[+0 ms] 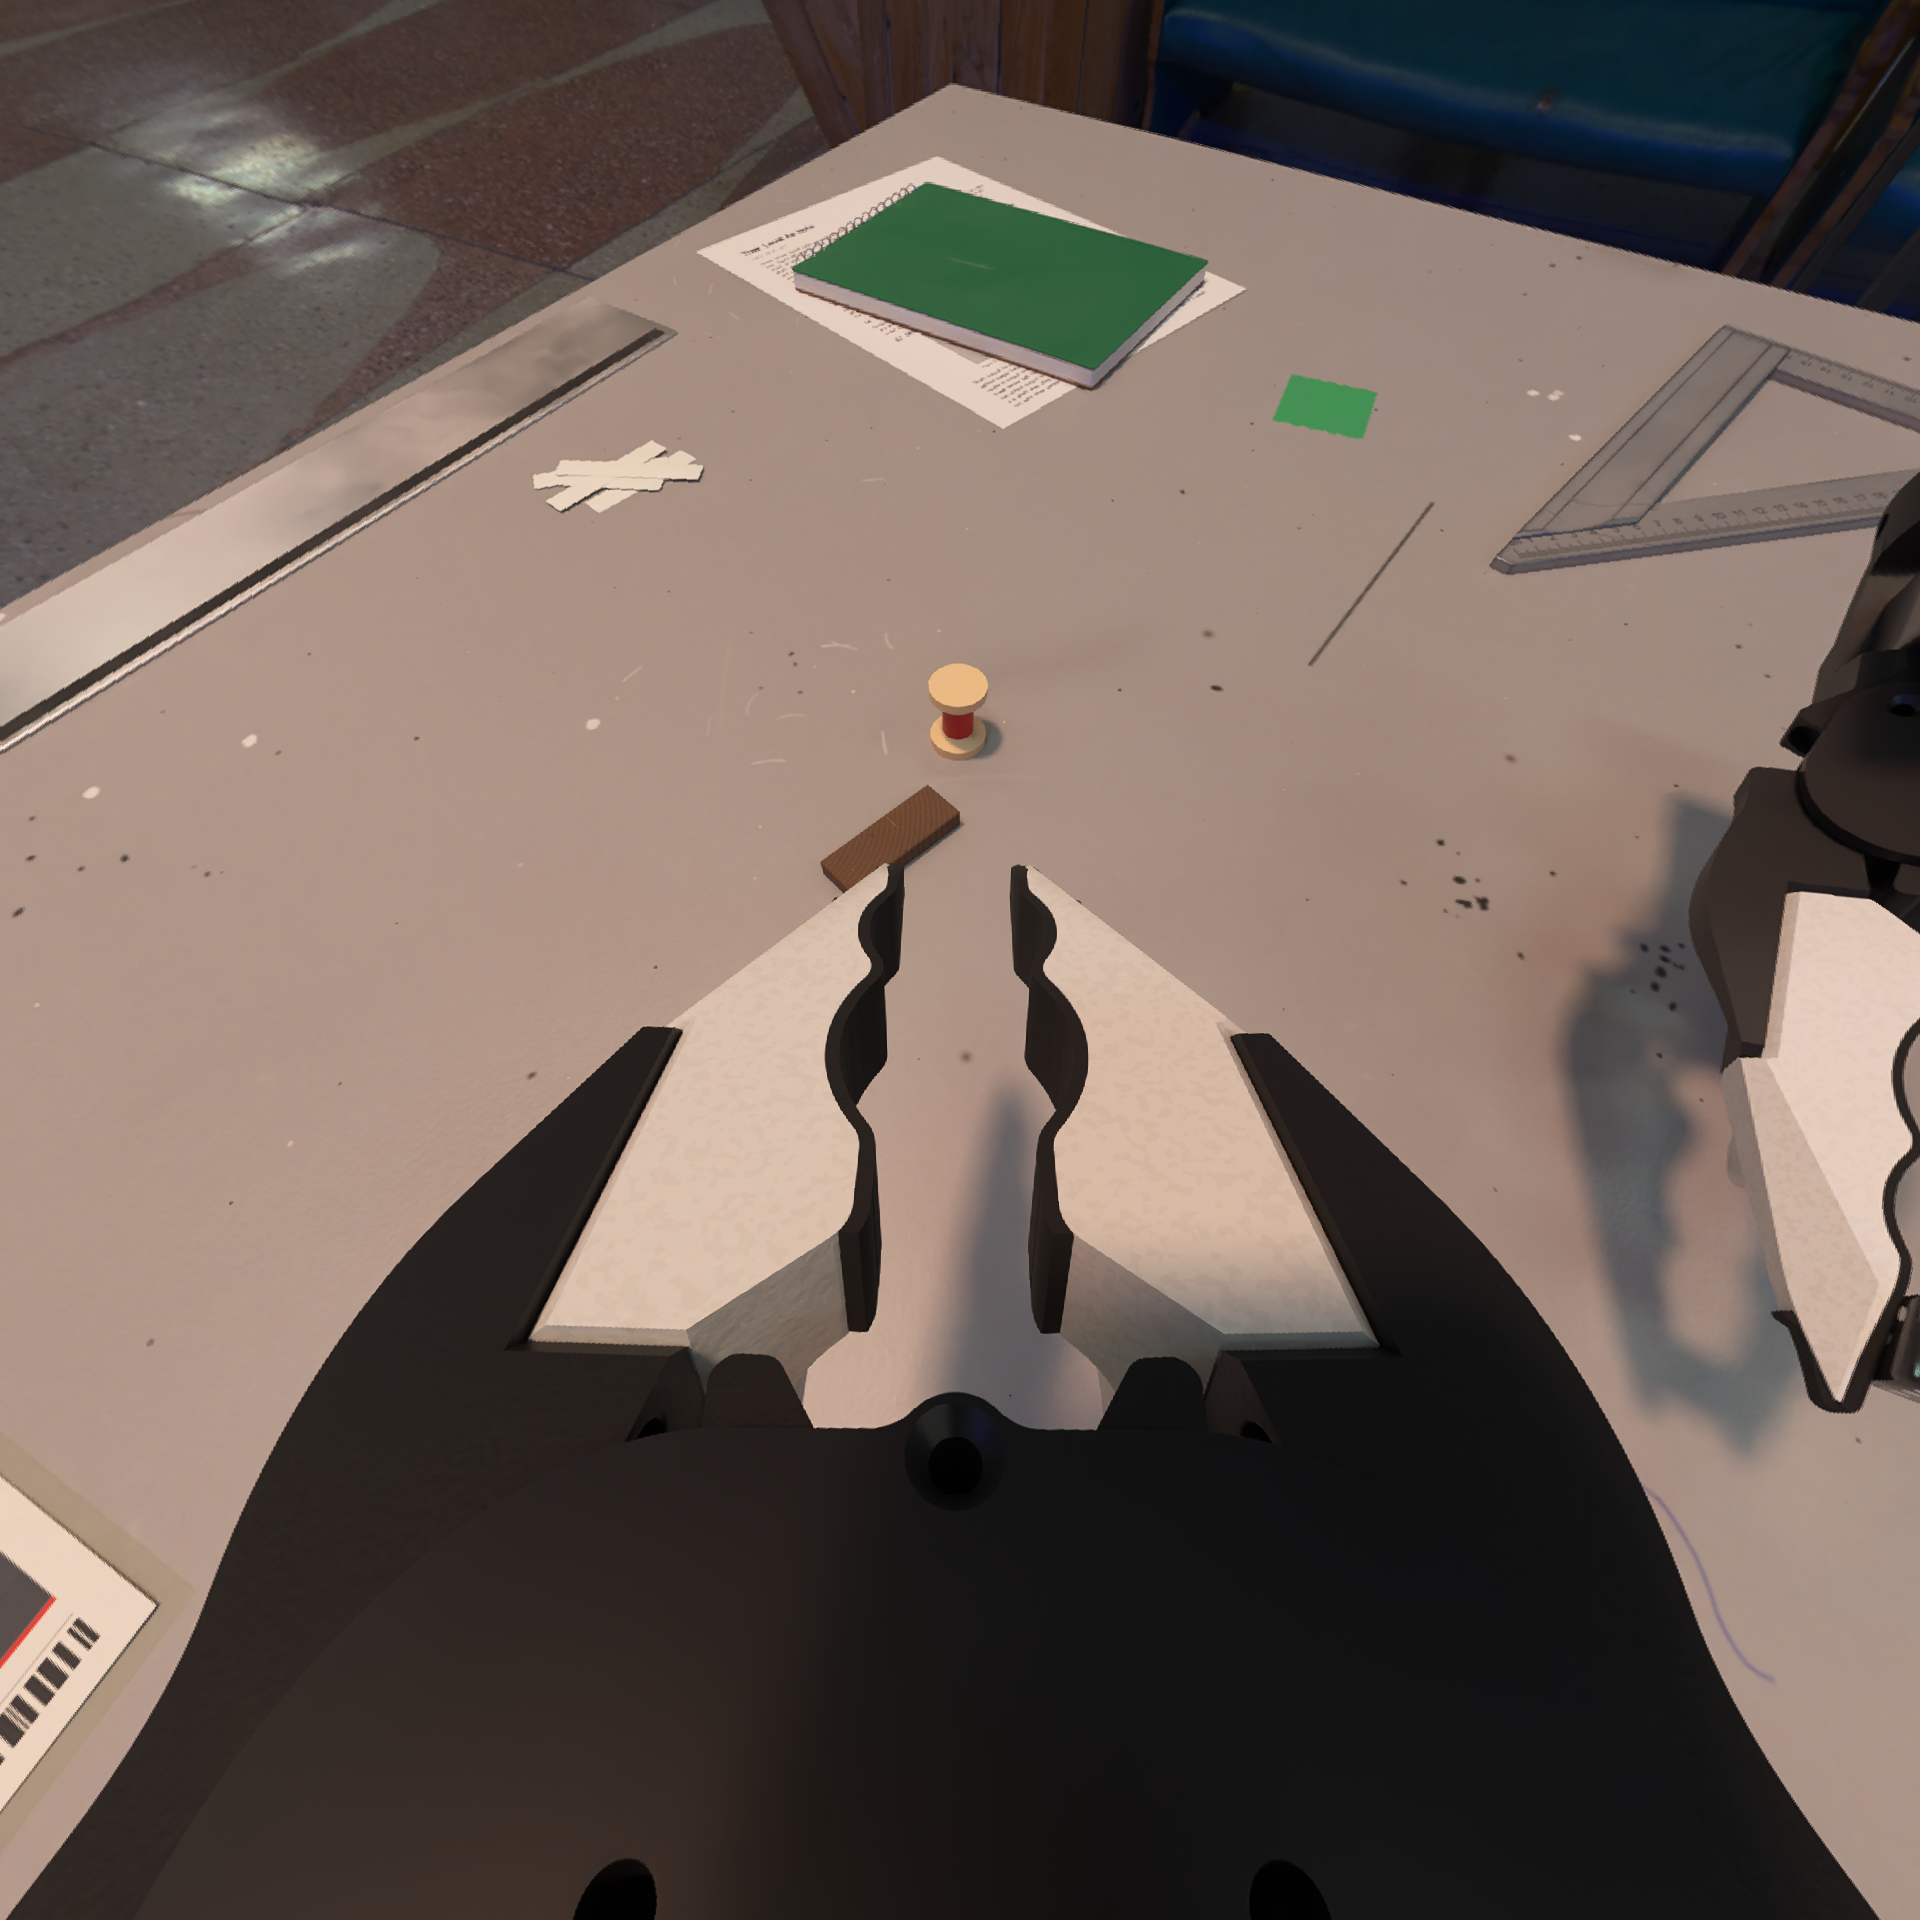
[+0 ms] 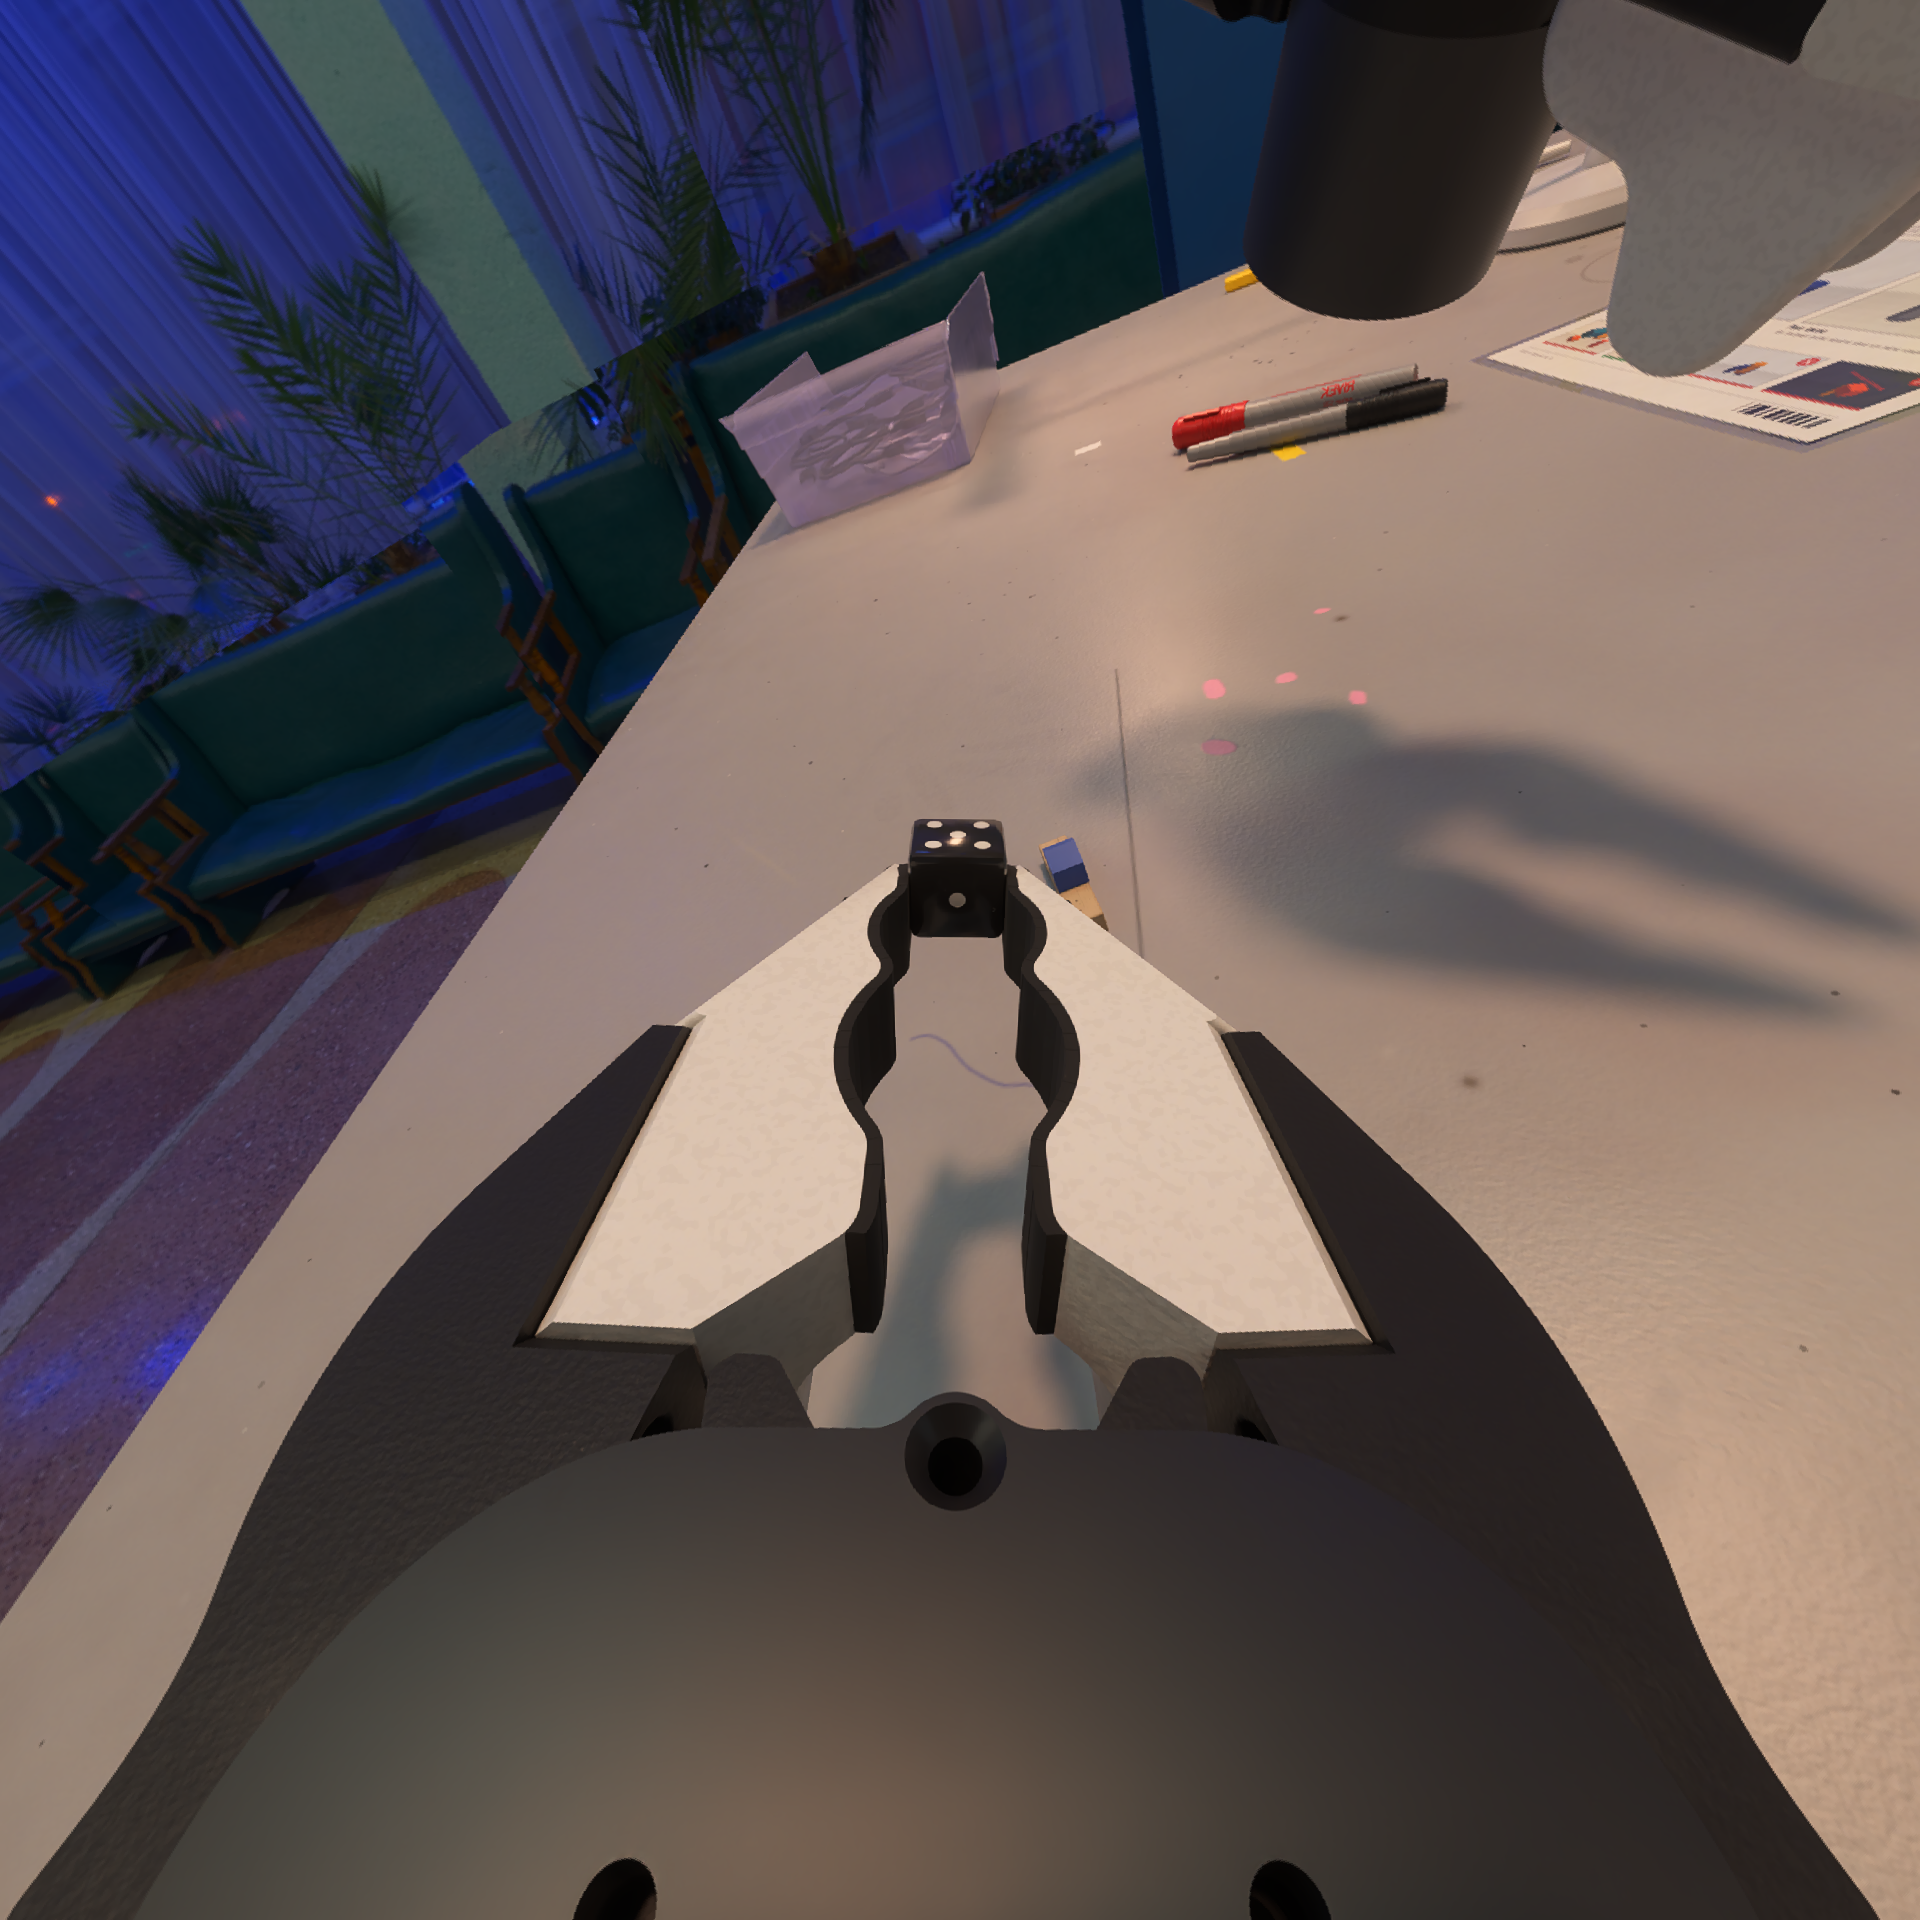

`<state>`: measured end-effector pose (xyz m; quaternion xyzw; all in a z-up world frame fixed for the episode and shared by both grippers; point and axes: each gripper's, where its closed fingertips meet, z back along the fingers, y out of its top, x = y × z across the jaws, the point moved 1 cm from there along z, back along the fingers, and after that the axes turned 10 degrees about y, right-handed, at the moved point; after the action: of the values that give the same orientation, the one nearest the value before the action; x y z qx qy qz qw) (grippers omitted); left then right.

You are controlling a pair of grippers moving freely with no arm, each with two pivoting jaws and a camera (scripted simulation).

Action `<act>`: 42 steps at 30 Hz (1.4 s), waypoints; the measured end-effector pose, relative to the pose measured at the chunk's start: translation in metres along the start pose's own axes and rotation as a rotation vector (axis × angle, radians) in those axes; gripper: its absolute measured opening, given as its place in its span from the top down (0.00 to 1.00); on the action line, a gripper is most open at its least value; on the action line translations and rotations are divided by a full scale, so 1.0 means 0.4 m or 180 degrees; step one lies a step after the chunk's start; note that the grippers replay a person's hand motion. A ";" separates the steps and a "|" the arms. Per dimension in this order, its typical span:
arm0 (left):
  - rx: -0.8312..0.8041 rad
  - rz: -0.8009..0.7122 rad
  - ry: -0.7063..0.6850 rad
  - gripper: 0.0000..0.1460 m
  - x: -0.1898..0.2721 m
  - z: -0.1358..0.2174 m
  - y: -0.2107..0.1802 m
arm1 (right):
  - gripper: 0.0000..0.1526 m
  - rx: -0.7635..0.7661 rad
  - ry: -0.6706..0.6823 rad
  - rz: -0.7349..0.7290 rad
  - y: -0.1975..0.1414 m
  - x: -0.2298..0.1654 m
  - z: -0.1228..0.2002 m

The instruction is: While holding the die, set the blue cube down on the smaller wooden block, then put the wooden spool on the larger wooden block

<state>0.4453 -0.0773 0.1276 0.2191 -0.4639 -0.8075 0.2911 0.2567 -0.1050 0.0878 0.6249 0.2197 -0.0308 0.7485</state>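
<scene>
Between right tongs (image 2: 956, 883): black white-pipped die (image 2: 956, 868) | left tongs (image 1: 956, 883) empty

Grey table (image 2: 1351, 935); teal seats (image 2: 343, 686), palms (image 2: 301, 343), blue curtains (image 2: 125, 208); reddish floor (image 1: 312, 156).

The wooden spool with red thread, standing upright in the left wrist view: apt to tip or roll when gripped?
The wooden spool with red thread stands on a small round flange, so a push near its top would probably tip it. Once on its side, those round flanges would likely let it roll. Its narrow waist should suit the open left gripper.
</scene>
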 end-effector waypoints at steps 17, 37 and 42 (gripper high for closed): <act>0.0012 0.0007 -0.0006 0.86 0.000 0.000 0.000 | 0.89 0.0003 0.0004 -0.0004 0.000 0.000 0.000; 0.0014 0.0029 -0.0016 0.86 -0.001 0.000 -0.002 | 0.89 0.0004 0.0009 -0.0006 0.000 -0.001 0.001; 0.0011 0.0029 -0.0015 0.86 -0.001 0.000 -0.001 | 0.89 0.0002 0.0011 -0.0006 0.000 -0.001 0.001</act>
<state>0.4454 -0.0767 0.1272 0.2157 -0.4670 -0.8059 0.2933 0.2565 -0.1055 0.0879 0.6251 0.2215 -0.0305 0.7478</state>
